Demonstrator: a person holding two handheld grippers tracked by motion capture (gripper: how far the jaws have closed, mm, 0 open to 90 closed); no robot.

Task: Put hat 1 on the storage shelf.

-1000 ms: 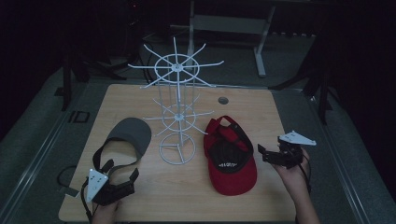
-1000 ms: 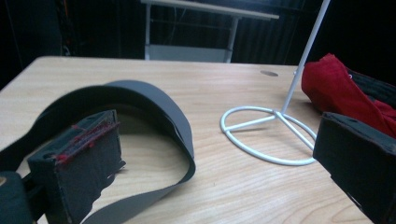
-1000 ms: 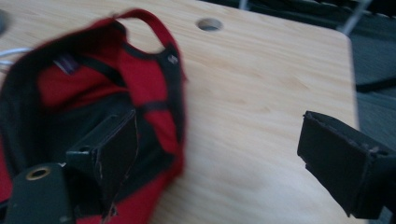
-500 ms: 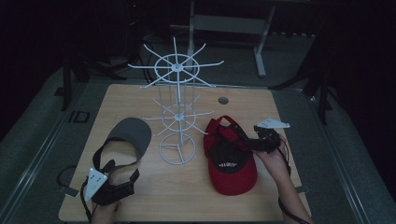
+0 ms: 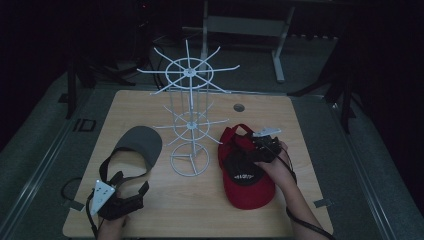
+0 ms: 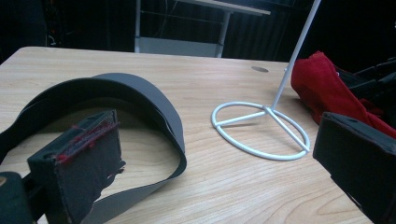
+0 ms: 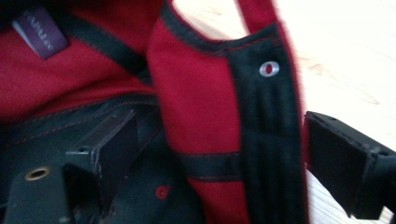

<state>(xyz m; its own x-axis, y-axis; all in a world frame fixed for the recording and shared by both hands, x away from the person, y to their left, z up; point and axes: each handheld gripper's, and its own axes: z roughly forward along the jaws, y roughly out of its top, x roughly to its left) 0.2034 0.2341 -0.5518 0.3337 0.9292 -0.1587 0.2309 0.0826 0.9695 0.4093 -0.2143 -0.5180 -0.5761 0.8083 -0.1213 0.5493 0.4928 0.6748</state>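
Note:
A red cap (image 5: 250,185) with black trim lies open side up on the right of the wooden table (image 5: 310,125). My right gripper (image 5: 248,152) sits at its back rim. In the right gripper view the cap's red and black side wall (image 7: 201,107) stands between the jaws of the right gripper (image 7: 222,140), one jaw inside the cap and one outside. The jaws have just been opening and do not press on the fabric. A grey visor (image 5: 140,142) lies at the left. My left gripper (image 5: 131,182) rests open just behind its strap (image 6: 140,93).
A white wire display rack (image 5: 190,125) stands mid-table between the visor and the cap, its ring base (image 6: 261,130) flat on the wood. A small round hole (image 5: 239,107) is in the table's far side. A metal frame stands beyond the table.
The right hand has come in leftward and down from the table's right side onto the back of the red cap. The left gripper has stayed put.

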